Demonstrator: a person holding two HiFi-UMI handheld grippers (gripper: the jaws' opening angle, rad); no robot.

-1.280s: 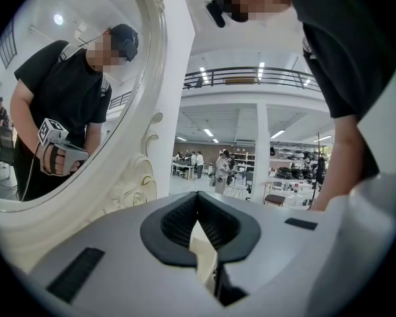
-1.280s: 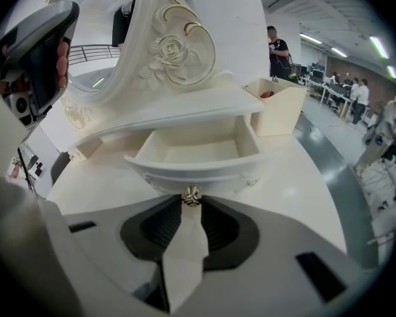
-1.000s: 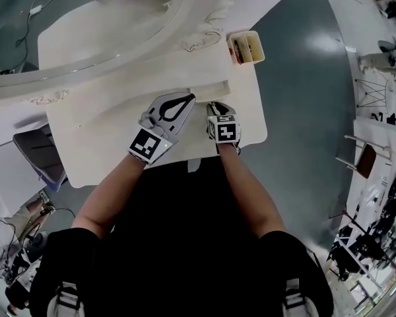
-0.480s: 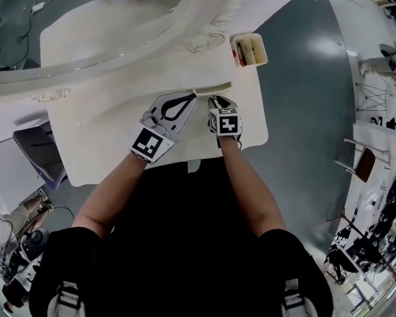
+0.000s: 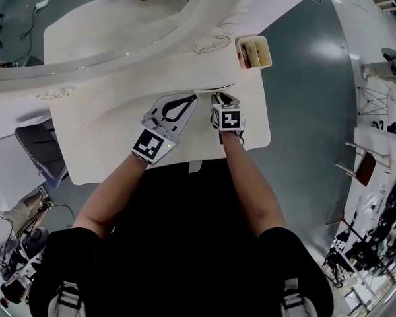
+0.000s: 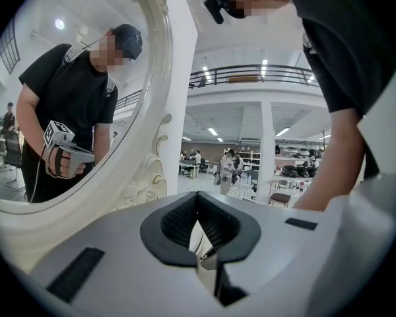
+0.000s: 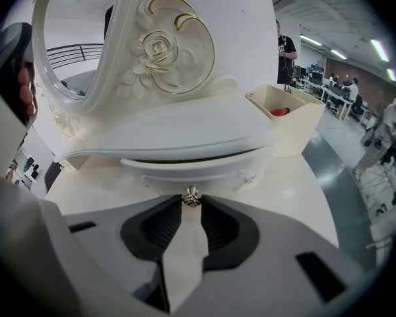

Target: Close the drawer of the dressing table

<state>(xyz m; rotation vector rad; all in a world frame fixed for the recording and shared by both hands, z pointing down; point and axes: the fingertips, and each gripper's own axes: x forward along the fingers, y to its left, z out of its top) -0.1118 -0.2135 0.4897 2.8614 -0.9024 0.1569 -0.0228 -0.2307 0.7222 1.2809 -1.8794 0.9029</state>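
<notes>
White counter of the dressing table fills the scene, backed by an oval mirror in a carved frame. The drawer lies directly ahead of the fingers of the right gripper, tucked under a curved ledge; a dark slit shows between its front and that ledge, so it is judged nearly shut but not yet home. The small metal knob is caught right at the fingertips, the two pads drawn narrow onto it from either side; nothing else is held there. A cream organiser box stands ahead and to the right of those fingers, apart from the drawer. The left gripper is held about level just to the left of the right one, above the counter; its fingers are brought together at the tips with nothing between them; it is pointed past the mirror into the room, so it is judged to take no part in the push.

For the step in hand, the push should be sent straight along the drawer's run, through the knob and not across it; a sideways lean could be expected to bind the front under the ledge. A light, even hold on the knob is advised until the front sits flush; only then should the fingers be parted and drawn back; the box to the right should be left untouched.
</notes>
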